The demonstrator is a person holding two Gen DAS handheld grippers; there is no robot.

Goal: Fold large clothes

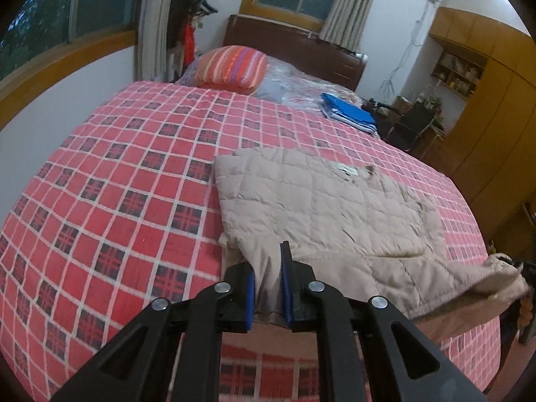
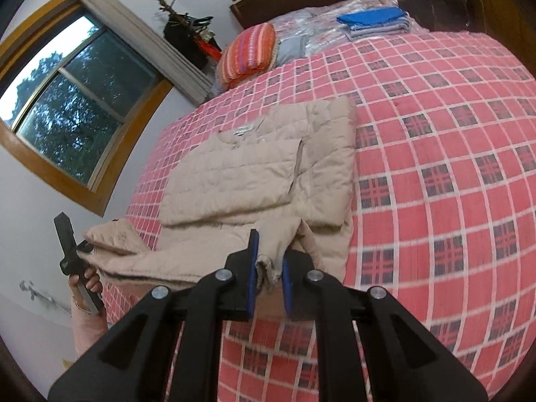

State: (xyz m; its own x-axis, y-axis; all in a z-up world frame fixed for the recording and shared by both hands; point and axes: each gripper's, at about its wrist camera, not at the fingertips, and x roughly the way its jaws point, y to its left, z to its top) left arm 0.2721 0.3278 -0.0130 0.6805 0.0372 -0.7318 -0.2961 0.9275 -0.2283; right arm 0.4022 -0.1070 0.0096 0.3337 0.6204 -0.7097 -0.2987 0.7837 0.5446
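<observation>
Both clamped: left gripper [image 1: 268,278] pinches the near hem of the beige quilted jacket [image 1: 321,201], right gripper [image 2: 269,268] pinches the other hem corner, fabric bunched between blue pads [image 2: 253,268]. Jacket lies partly folded on the red checked bedspread [image 1: 117,184]. Striped pillow [image 1: 231,65] and folded blue cloth [image 1: 348,112] sit by the headboard.

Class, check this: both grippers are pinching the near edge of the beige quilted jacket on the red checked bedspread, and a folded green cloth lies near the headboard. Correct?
One detail is wrong. The folded cloth near the headboard is blue, not green, as the left wrist view shows. The rest stands: the left gripper and the right gripper each pinch the near edge of the beige quilted jacket on the red checked bedspread.
</observation>
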